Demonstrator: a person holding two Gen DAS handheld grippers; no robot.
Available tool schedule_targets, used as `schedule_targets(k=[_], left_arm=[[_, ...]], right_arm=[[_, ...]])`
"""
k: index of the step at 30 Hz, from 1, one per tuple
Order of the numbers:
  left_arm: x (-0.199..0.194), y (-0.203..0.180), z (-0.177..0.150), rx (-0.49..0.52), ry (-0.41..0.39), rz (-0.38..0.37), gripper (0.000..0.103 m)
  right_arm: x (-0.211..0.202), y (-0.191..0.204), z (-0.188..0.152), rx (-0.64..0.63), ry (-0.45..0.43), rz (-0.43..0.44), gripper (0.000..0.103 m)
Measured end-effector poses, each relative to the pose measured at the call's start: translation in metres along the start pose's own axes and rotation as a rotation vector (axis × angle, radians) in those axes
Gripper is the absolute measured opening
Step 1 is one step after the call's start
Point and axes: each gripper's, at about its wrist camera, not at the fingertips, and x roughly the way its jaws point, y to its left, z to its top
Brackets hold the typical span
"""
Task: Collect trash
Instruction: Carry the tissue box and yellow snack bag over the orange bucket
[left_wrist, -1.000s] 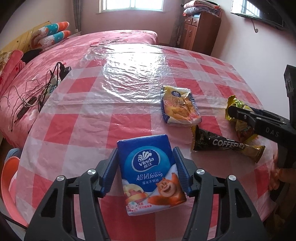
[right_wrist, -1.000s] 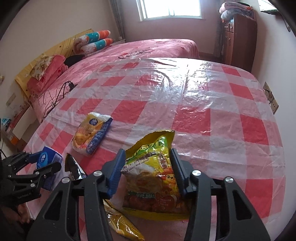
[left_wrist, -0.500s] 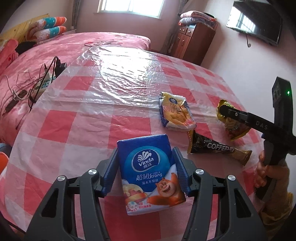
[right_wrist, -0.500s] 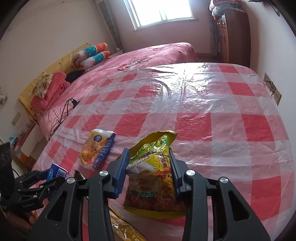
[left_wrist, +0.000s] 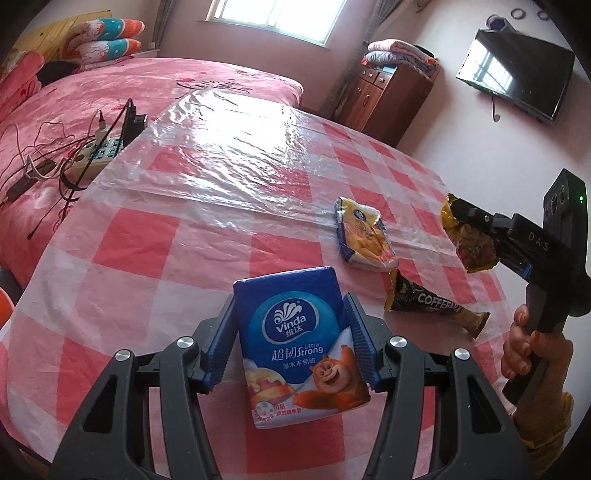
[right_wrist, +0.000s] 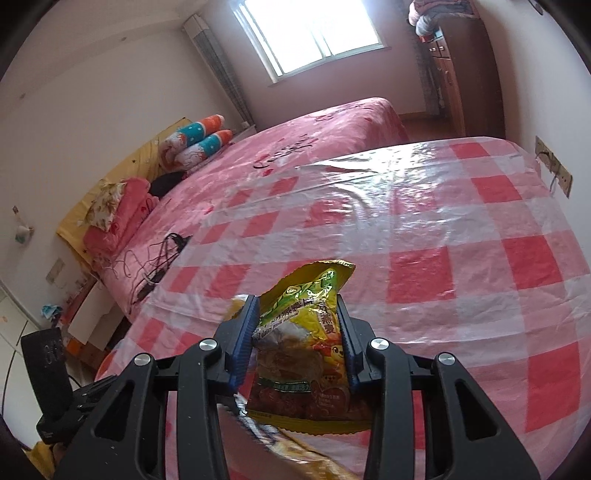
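Tissue pack (left_wrist: 301, 345), blue, sits squeezed between the blue pads of the left gripper (left_wrist: 291, 341); the jaws are partly closed and press its two sides, holding it over the near edge of the checked table (left_wrist: 155, 258). Beyond the pack and to its right on the table lies a yellow-and-blue wrapper (left_wrist: 364, 236), and nearer, right of the pack, a dark coffee sachet (left_wrist: 434, 304). Farther right a hand (left_wrist: 524, 347) holds up the right gripper (left_wrist: 467, 230), clamped on a yellow snack bag (left_wrist: 467, 240) that hangs clear of the table. Left of the table, a power strip (left_wrist: 94, 160) and cables lie on the pink bed.

From the right wrist, the snack bag (right_wrist: 301, 350) fills the narrow gap between the right gripper's (right_wrist: 295, 339) pads, pinched on both sides, with the table (right_wrist: 461, 266) below and beyond it. Another yellow wrapper (right_wrist: 295, 452), blurred, lies under the bag. The left gripper (right_wrist: 55, 387) shows dark at the table's left edge.
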Motion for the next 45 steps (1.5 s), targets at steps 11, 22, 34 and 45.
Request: schedule_targets(k=[11,22,34,45], left_arm=[[-0.027,0.029,0.004,-0.053,-0.062,-0.012,0.058],[-0.062,0.067,0.005,-0.124,-0.134,-0.002,0.058],[-0.111,0.137,-0.01,-0.258,-0.203,0.08,0.058],[-0.158,0.214,-0.032,-0.401,-0.284,0.255,0.058]], right_arm=[[0.018,0.057,-0.006,-0.017,0.05,0.126,0.04],[0.047,0.121,-0.017,-0.037,0.145,0.252,0.04],[0.084,0.215,-0.041,-0.12,0.283,0.436,0.04],[0.113,0.309,-0.066,-0.23,0.383,0.56,0.04]])
